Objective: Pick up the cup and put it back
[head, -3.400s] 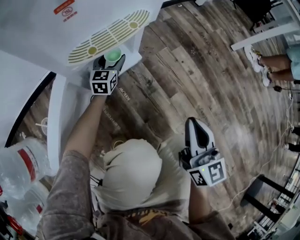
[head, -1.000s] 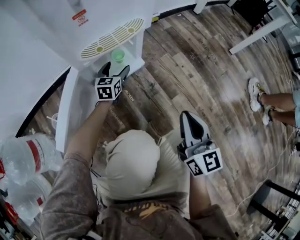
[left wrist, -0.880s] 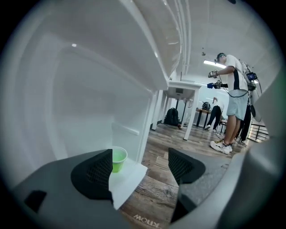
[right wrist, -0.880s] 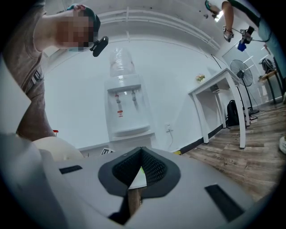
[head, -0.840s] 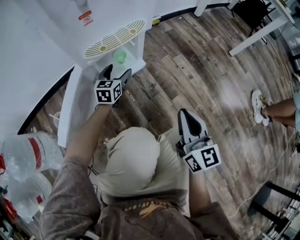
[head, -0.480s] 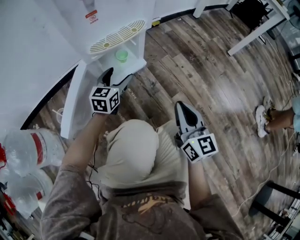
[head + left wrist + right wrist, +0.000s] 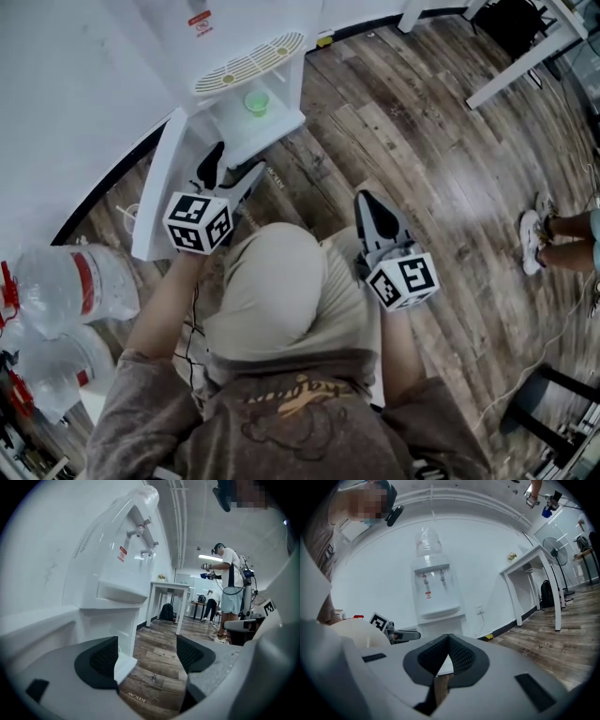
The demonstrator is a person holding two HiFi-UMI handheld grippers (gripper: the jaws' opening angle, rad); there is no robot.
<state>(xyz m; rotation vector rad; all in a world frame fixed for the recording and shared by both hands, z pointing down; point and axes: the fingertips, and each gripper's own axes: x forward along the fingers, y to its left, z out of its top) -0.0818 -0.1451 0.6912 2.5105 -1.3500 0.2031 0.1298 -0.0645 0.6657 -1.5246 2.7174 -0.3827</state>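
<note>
Green cup (image 7: 256, 101) stands upright on the white ledge of the water dispenser (image 7: 246, 37), in the recess under the slotted drip grille (image 7: 249, 64); nothing touches it. Left gripper (image 7: 232, 167) is held off the dispenser's base, clear of the cup, with its tips pointing towards the ledge. In the left gripper view the left gripper (image 7: 146, 654) has its jaws set wide apart, and only the wood floor (image 7: 154, 667) and the foot of the dispenser (image 7: 117, 573) show between the textured pads (image 7: 104, 657), so it carries nothing. Right gripper (image 7: 367, 204) sits over the person's lap beside the knee, well apart from the dispenser. In the right gripper view the right gripper (image 7: 447, 652) has its jaws brought together at the tips, with nothing caught between them (a narrow slot nearer the camera shows floor only). That view also takes in the dispenser (image 7: 436, 590) against the white wall, with a bottle on top. Large water bottles (image 7: 66, 291) lie on the floor at the person's left. A second person's shod foot (image 7: 534, 230) is at the right edge of the head view. A white table (image 7: 169, 590) stands beyond the dispenser.
</note>
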